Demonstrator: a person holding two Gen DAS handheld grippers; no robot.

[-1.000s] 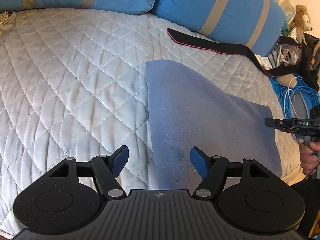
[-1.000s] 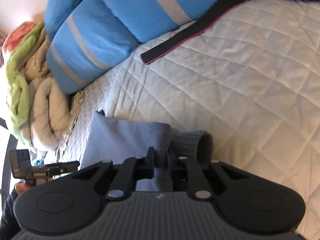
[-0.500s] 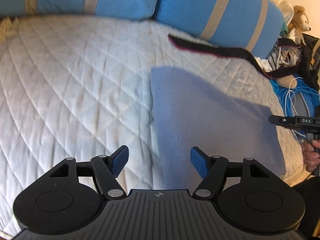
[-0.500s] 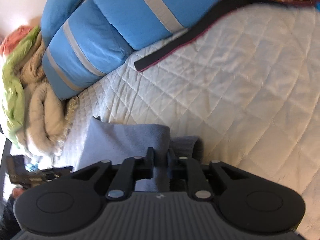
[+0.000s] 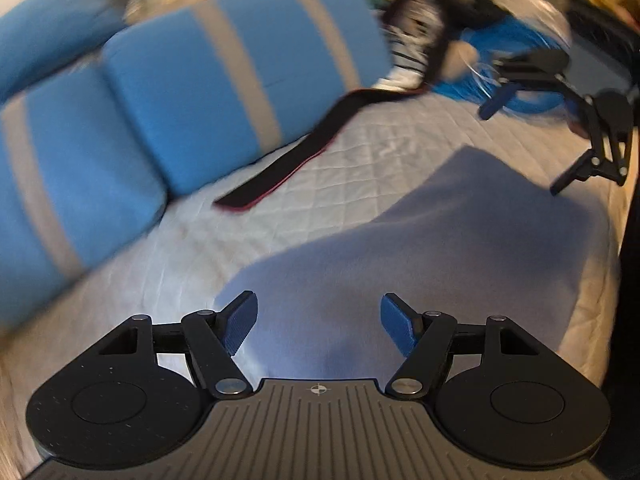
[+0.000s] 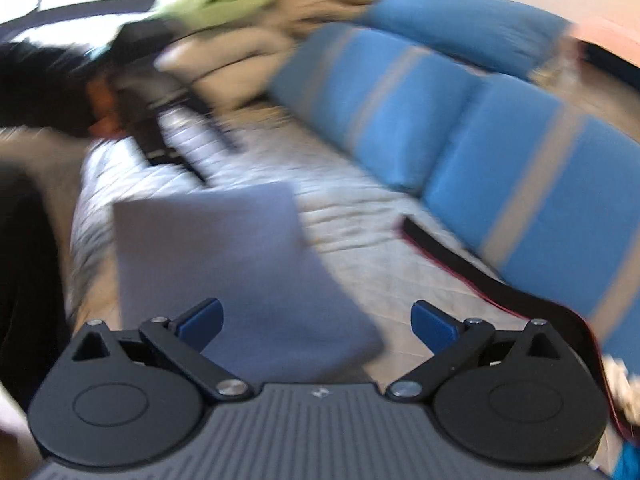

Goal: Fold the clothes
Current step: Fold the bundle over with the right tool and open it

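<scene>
A folded grey-blue garment [image 5: 452,248] lies flat on the white quilted bed [image 5: 352,160]. My left gripper [image 5: 318,326] hovers over its near edge, open, with nothing between the blue pads. In the right wrist view the same garment [image 6: 224,256] lies below and ahead of my right gripper [image 6: 316,322], whose jaws are opening wide and hold nothing. The right gripper [image 5: 524,140] also shows at the far right of the left wrist view, above the garment's far corner. Both views are motion-blurred.
Blue cushions with grey stripes [image 5: 224,96] line the back of the bed. A black strap with a red edge [image 5: 304,164] lies in front of them. Blue cable and clutter [image 5: 500,64] sit past the bed's end; piled bedding [image 6: 248,24] lies beyond it in the right wrist view.
The right gripper has let go of the garment's folded edge and its jaws have swung wide apart. Both views have rolled sharply and pulled back a little from the garment.
</scene>
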